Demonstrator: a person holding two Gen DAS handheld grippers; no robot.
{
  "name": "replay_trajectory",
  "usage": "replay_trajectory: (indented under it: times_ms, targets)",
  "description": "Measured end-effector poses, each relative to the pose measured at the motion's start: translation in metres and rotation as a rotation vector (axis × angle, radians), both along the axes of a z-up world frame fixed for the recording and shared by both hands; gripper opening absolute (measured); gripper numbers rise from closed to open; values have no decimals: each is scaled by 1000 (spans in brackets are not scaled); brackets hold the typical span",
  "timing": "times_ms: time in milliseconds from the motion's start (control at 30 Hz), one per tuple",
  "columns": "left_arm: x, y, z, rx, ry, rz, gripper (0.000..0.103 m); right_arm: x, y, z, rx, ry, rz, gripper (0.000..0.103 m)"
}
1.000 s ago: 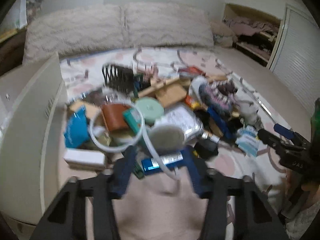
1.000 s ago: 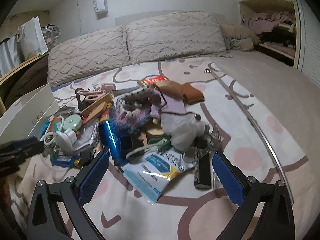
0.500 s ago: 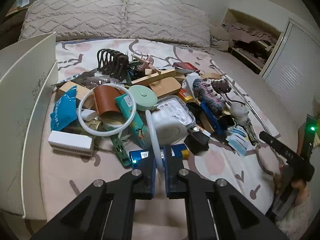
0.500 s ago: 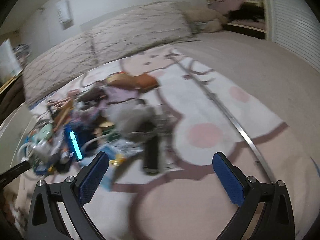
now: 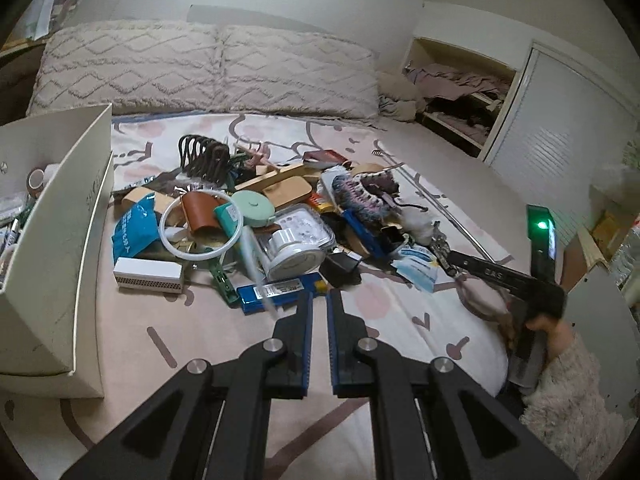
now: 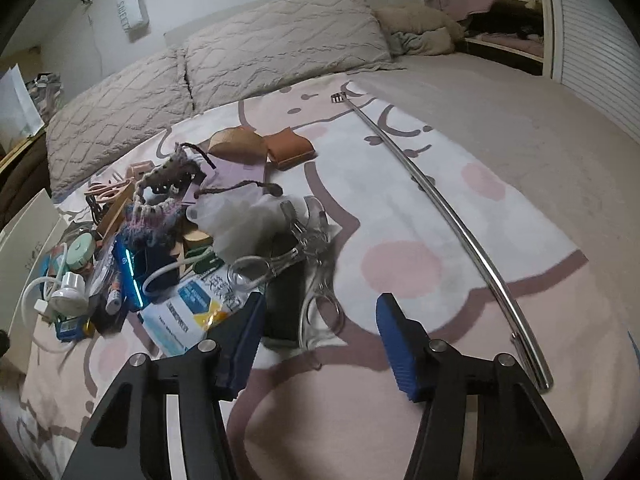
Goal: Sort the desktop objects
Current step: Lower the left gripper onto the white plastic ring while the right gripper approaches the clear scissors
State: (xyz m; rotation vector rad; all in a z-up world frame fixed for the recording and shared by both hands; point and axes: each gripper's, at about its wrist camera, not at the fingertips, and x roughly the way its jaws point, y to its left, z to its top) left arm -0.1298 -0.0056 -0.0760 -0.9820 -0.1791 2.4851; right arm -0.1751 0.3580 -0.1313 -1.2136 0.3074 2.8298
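Clutter (image 5: 280, 220) filled mid-frame; left gripper (image 5: 318, 300) sat nearly clenched on nothing, right gripper (image 6: 320, 312) gaped, risking snagging the scissors (image 6: 320, 292).

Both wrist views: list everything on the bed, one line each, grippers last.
white box: one, cream, left bed edge, open.
pillows: two, beige, at the headboard.
white ring: one, on the pile's left part.
blue tube: one, at the pile's near edge.
white carton: one, left of the blue tube.
knitted pouch: one, purple-cream, on top of the pile.
metal rod: one, silver, lying right of the pile.
left gripper: jaws nearly shut; nothing visibly clamped.
right gripper: open, over clear-handled tools.
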Motion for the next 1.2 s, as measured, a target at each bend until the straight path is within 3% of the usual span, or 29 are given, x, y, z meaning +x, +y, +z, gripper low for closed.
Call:
replay_trajectory:
  times_ms: [67,167,300,333,567,600,667,700,733,800,1200]
  targets:
    - [-3,-1,-2,-12,-6,18,8,-5,1,-2,-4,-11,1,57]
    - [-9,-3,-11,-63,-29,75,9,-9,2,-3,-17,-19,9,48]
    - [-14,-11,-21,-92,-51,134,48,-13,3,-4,-30,-27,11,47]
    - [-15,-13,-23,-83,-55,142,51,-14,4,-5,-36,-30,13,47]
    - [-33,-13,-39,-7,-113,144,52,-29,11,-13,-137,-66,69,45]
    - [-36,-12,-41,15,-119,137,52,-29,11,-14,-145,-63,78,34]
    - [-39,-12,-43,58,-130,122,34,-27,7,-12,-156,-49,103,22]
    - [-41,-13,-44,74,-136,117,20,-26,6,-11,-150,-41,106,22]
    - [-42,-13,-44,83,-138,121,13,-24,4,-10,-144,-36,106,22]
    - [-42,-16,-41,93,-129,131,8,-20,4,-8,-150,-18,105,22]
    - [-13,-42,5,204,25,114,3,3,-2,9,-287,91,182,17]
